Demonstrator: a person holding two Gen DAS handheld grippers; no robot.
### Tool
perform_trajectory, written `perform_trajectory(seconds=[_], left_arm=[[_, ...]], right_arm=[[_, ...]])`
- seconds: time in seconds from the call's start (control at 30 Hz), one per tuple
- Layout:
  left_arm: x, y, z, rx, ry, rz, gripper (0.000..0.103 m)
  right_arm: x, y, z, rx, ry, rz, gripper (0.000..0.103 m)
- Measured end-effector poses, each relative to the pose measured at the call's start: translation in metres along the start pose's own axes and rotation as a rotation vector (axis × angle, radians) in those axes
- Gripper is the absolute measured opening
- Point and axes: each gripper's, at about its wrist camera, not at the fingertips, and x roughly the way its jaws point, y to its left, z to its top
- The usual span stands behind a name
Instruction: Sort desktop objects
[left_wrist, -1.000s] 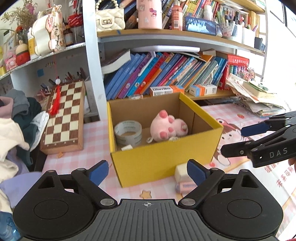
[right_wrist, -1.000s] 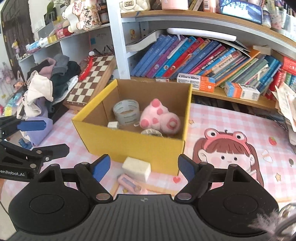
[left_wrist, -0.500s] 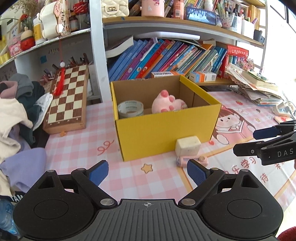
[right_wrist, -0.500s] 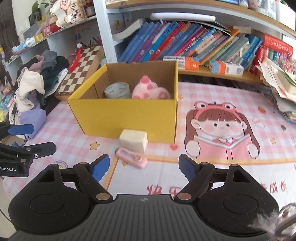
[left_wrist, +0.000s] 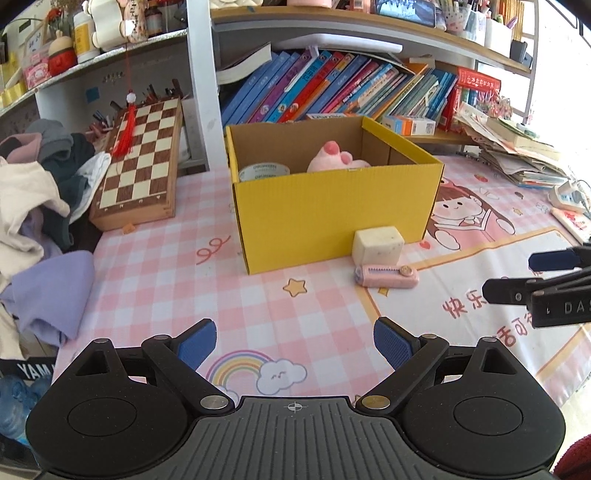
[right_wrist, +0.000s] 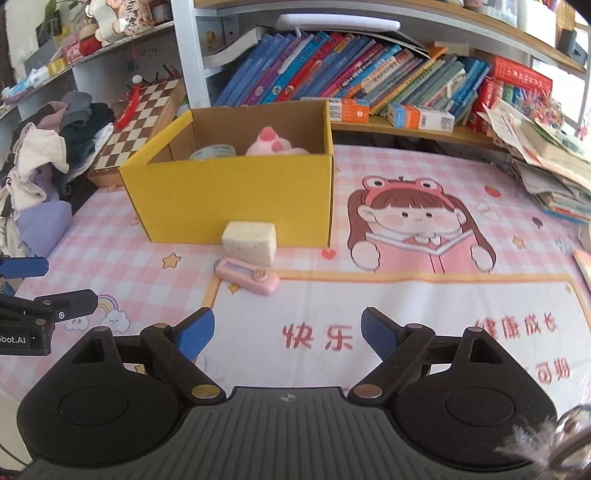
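Observation:
A yellow cardboard box (left_wrist: 332, 218) (right_wrist: 229, 195) stands on the pink checked mat, holding a tape roll (left_wrist: 264, 171) (right_wrist: 212, 152) and a pink plush toy (left_wrist: 334, 158) (right_wrist: 275, 144). In front of the box lie a cream block (left_wrist: 377, 244) (right_wrist: 250, 243) and a pink comb-like case (left_wrist: 386, 276) (right_wrist: 248, 276). My left gripper (left_wrist: 293, 343) hovers open over the mat, short of both. My right gripper (right_wrist: 287, 334) is also empty, its jaws still opening, below and right of the pink case.
A chessboard (left_wrist: 138, 170) leans at the left by a heap of clothes (left_wrist: 33, 206). Bookshelves (right_wrist: 369, 81) run behind the box. A paper stack (right_wrist: 550, 162) sits at the right. Each gripper shows in the other's view, at the edge (left_wrist: 546, 291) (right_wrist: 33, 295).
Both grippers have pulled back and sunk away from the box, so the block and pink case now lie well ahead. The right jaws have spread slightly wider.

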Motion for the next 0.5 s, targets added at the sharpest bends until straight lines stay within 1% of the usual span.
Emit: perform_trajectory(seconds=[0.1, 0.23, 0.5], left_arm=[[0.0, -0.001, -0.005, -0.001, 0.007, -0.001, 0.094], [0.001, -0.004, -0.012, 0.01, 0.026, -0.013, 0.094], [0.003, -0.01, -0.018, 0.042, 0.037, -0.036, 0.094]], right_arm=[[0.0, 0.005, -0.008, 0.006, 0.012, -0.005, 0.087], [0.001, 0.015, -0.014, -0.025, 0.025, -0.009, 0.087], [0.003, 0.032, -0.018, -0.081, 0.039, -0.007, 0.088]])
